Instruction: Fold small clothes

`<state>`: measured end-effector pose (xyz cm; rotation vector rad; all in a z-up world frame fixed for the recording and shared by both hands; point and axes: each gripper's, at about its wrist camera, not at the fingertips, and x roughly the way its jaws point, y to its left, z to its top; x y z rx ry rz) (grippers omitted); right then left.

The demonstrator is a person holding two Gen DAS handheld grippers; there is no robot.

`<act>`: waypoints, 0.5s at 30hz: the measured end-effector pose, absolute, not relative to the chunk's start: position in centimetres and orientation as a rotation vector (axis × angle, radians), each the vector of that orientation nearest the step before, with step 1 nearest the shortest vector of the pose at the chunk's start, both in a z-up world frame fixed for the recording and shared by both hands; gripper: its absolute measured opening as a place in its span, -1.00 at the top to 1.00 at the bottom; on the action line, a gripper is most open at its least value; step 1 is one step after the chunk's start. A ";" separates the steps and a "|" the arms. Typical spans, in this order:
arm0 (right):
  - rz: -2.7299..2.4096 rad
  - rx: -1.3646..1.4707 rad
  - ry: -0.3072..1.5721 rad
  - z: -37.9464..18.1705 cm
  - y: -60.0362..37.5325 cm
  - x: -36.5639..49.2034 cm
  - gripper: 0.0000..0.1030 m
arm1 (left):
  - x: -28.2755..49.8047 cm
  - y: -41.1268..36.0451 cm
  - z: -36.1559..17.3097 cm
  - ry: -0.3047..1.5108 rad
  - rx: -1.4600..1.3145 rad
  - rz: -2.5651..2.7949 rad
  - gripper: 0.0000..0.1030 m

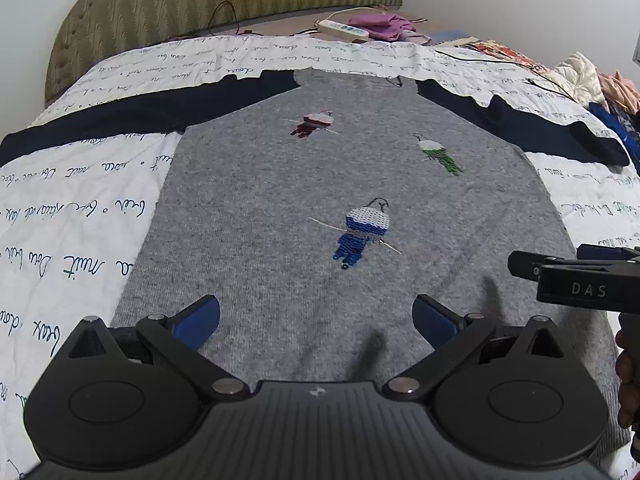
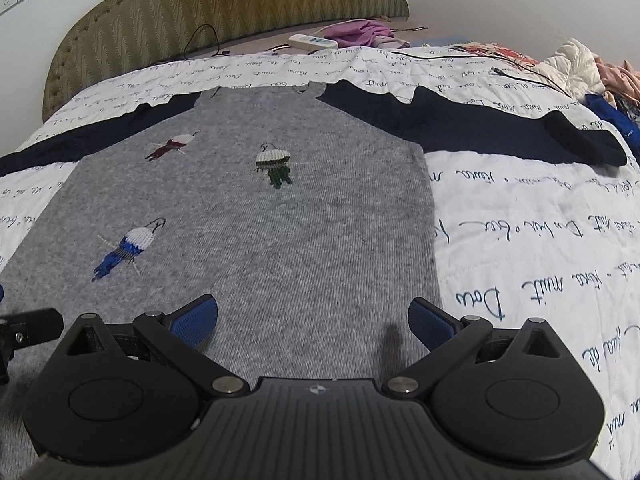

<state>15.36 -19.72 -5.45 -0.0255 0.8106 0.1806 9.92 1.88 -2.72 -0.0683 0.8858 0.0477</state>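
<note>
Garment: a small grey knitted sweater (image 1: 340, 184) with dark navy sleeves (image 1: 120, 116) lies flat, face up, sleeves spread out to both sides, on the bed.
Decoration: three stitched bird figures, one red (image 1: 314, 123), one green (image 1: 440, 156), one blue (image 1: 362, 232).
Bedding: a white quilted cover (image 1: 60, 220) with dark cursive script, slightly wrinkled.
Left gripper (image 1: 316, 320): black, with blue textured pads (image 1: 200, 320); jaws spread wide, holding nothing, above the sweater's lower part.
Right gripper (image 2: 312, 320): same build, jaws wide apart, empty, near the sweater's right lower edge.
Background: an olive padded headboard (image 2: 240, 4), a white power strip (image 2: 314, 42), a purple cloth (image 2: 360, 34).
</note>
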 end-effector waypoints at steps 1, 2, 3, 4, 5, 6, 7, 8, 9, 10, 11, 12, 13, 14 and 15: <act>0.180 -0.025 0.810 -5.5 -19.8 15.5 -1.00 | 10.1 2.0 -2.7 0.888 -0.070 0.052 -1.00; 0.178 -0.024 0.811 -5.5 -19.8 15.7 -1.00 | 10.2 2.1 -2.8 0.889 -0.073 0.054 -1.00; 0.178 -0.023 0.812 -5.5 -19.9 15.9 -1.00 | 10.2 2.2 -2.8 0.888 -0.075 0.055 -1.00; 0.178 -0.023 0.813 -5.5 -19.9 16.1 -1.00 | 10.3 2.3 -2.8 0.887 -0.077 0.054 -1.00; 0.177 -0.023 0.816 -5.6 -19.9 16.3 -1.00 | 10.4 2.3 -2.8 0.886 -0.077 0.054 -1.00; 0.176 -0.024 0.816 -5.6 -19.9 16.4 -1.00 | 10.5 2.4 -2.8 0.886 -0.075 0.055 -1.00; 0.175 -0.026 0.816 -5.6 -20.0 16.5 -1.00 | 10.7 2.4 -2.8 0.887 -0.074 0.058 -1.00; 0.174 -0.030 0.816 -5.6 -19.9 16.7 -1.00 | 10.8 2.4 -2.8 0.886 -0.074 0.059 -1.00; 0.175 -0.032 0.816 -5.6 -19.9 16.8 -1.00 | 10.9 2.5 -2.8 0.885 -0.074 0.060 -1.00; 0.177 -0.035 0.815 -5.6 -19.9 16.9 -1.00 | 11.0 2.5 -2.8 0.885 -0.074 0.060 -1.00; 0.178 -0.038 0.815 -5.6 -19.8 17.1 -1.00 | 11.1 2.5 -2.8 0.886 -0.073 0.060 -1.00; 0.179 -0.039 0.814 -5.6 -19.8 17.3 -1.00 | 11.2 2.4 -2.8 0.886 -0.072 0.060 -1.00; 0.180 -0.039 0.814 -5.6 -19.8 17.4 -1.00 | 11.3 2.4 -2.8 0.885 -0.071 0.061 -1.00; 0.184 -0.040 0.812 -5.5 -19.8 17.6 -1.00 | 11.5 2.4 -2.7 0.883 -0.069 0.062 -1.00; 0.188 -0.041 0.810 -5.5 -19.7 17.8 -1.00 | 11.7 2.4 -2.6 0.880 -0.067 0.063 -1.00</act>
